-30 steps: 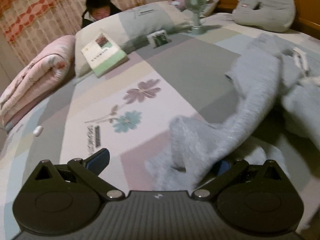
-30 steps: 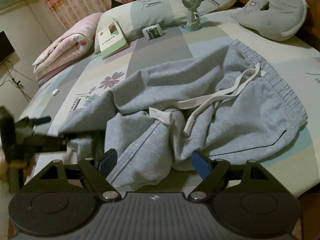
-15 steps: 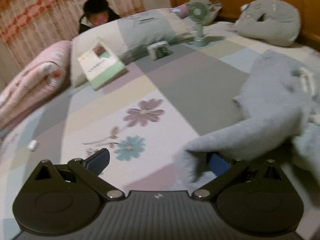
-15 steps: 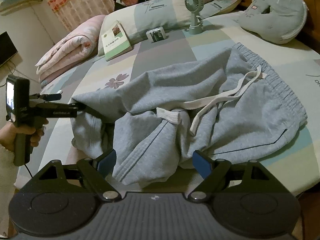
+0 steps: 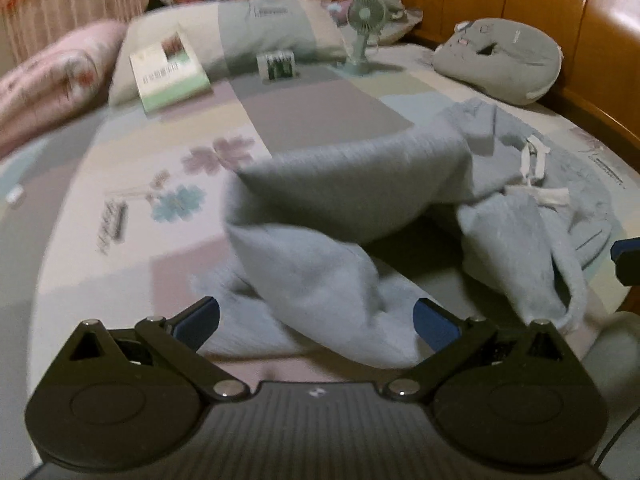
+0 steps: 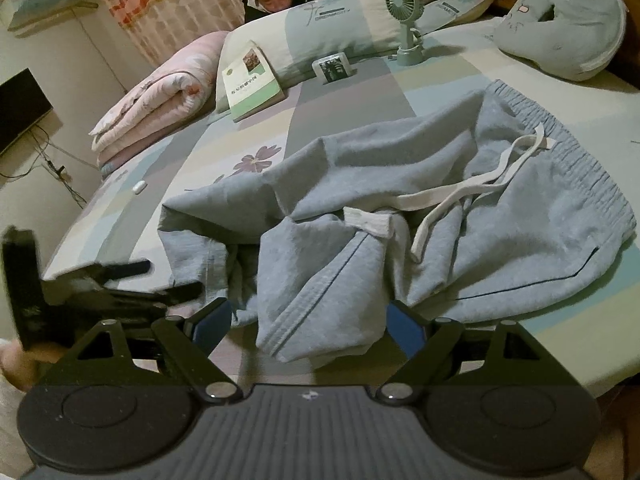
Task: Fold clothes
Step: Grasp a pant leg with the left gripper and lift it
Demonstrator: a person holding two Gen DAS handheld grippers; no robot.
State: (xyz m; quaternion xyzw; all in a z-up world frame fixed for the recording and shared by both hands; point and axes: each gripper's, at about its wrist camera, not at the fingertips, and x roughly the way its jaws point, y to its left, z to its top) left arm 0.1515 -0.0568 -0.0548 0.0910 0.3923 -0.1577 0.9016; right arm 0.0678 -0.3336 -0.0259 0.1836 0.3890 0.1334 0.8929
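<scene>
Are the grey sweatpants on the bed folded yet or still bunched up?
Still bunched up. The grey sweatpants lie crumpled on the bed, legs twisted over each other, the white drawstring loose across them.

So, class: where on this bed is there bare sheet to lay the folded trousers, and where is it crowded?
Bare sheet lies between the grey trousers and the book, card and fan; another patch holds only a small white object, below the pink quilt. The pillow edge is crowded, and the near right is covered by the trousers.
</scene>
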